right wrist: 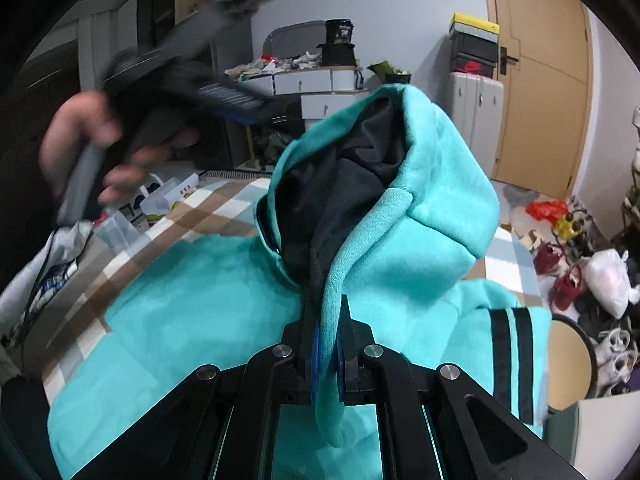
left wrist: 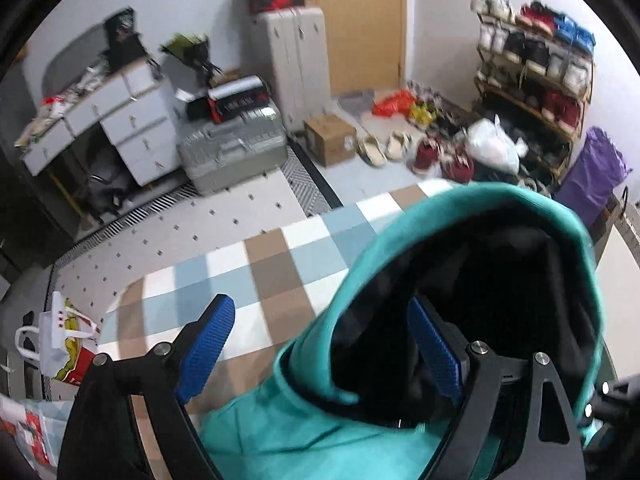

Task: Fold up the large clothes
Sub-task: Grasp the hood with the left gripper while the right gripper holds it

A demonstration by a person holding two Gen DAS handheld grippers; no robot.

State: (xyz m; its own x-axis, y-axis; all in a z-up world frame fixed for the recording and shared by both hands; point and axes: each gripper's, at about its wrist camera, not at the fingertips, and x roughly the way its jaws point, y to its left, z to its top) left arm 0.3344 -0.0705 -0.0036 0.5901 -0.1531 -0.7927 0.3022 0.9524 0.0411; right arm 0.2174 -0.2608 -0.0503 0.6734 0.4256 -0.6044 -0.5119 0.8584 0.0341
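hoodie: the teal hoodie [right wrist: 208,320] is lying spread on the checked bed [right wrist: 120,240], filling the lower half of the right wrist view, with its hood [right wrist: 432,184] being lifted upright at centre frame.
right tongs: the right tongs [right wrist: 327,344] are pinching shut on the hood's teal edge at lower centre, the fabric running between the blue pads.
left tongs: the left tongs [left wrist: 320,348] are standing wide open at the bottom of the left wrist view; the hood rim is lying across the gap near the right pad [left wrist: 434,352], but neither pad seems to be pressing on it.
left hand: the person's hand [right wrist: 84,152] is carrying those tongs at upper left of the right wrist view, blurred, apart from the hoodie.
step: the hood is probably being laid flat onto the body before the sides are folded in.
doing it well: the right tongs should be keeping the rim taut and lowering it along the hoodie's centre line, while the left tongs are free to take the other side of the rim, so the black lining [right wrist: 344,184] is not bunching.
hidden: both sleeves' ends and the hem are being cut off by the frame or covered by the tongs' black arms.
hard to tell: motion blur is smearing the hood in the left wrist view, so contact there cannot be judged firmly.
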